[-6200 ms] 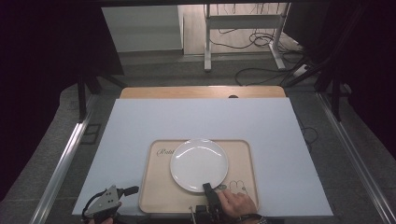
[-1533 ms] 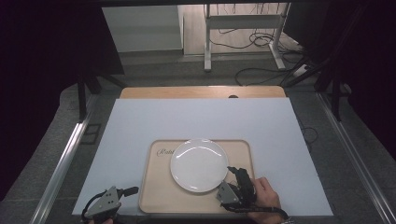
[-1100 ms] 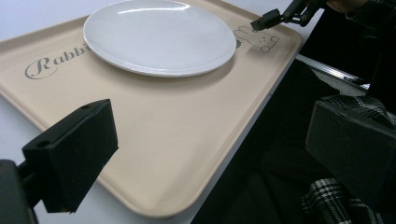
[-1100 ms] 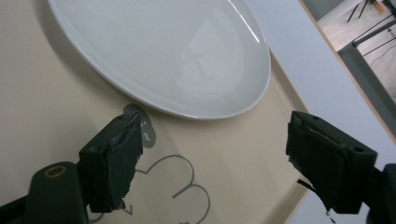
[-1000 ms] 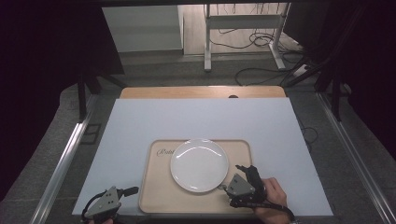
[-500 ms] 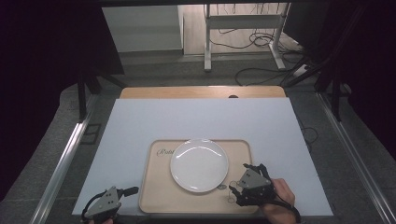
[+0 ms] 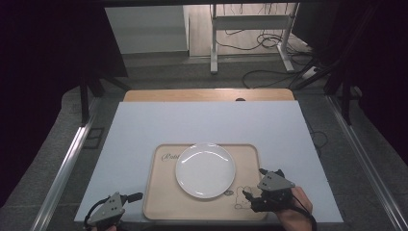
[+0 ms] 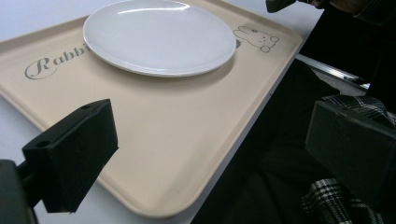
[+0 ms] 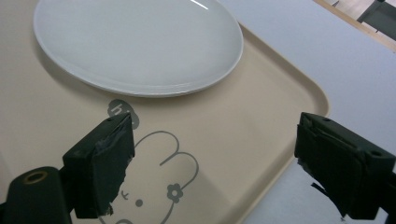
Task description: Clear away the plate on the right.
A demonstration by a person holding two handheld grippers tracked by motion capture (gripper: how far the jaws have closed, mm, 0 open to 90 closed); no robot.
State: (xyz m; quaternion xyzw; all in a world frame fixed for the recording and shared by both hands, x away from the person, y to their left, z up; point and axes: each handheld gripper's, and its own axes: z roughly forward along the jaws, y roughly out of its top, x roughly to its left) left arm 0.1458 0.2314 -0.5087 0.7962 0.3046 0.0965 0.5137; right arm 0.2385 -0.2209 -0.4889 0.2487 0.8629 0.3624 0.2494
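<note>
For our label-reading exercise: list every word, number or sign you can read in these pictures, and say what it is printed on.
"Rabbi": grey script on the beige tray, its end hidden behind the white plate.
A few small marks beside the rabbit drawing on the tray: too small to read.

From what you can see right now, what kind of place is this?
Probably a lab or workshop recording bench, not a dining room. A white plate sits on a beige tray on a white-topped table, and behind it lie loose cables on the floor around a metal stand.
</note>
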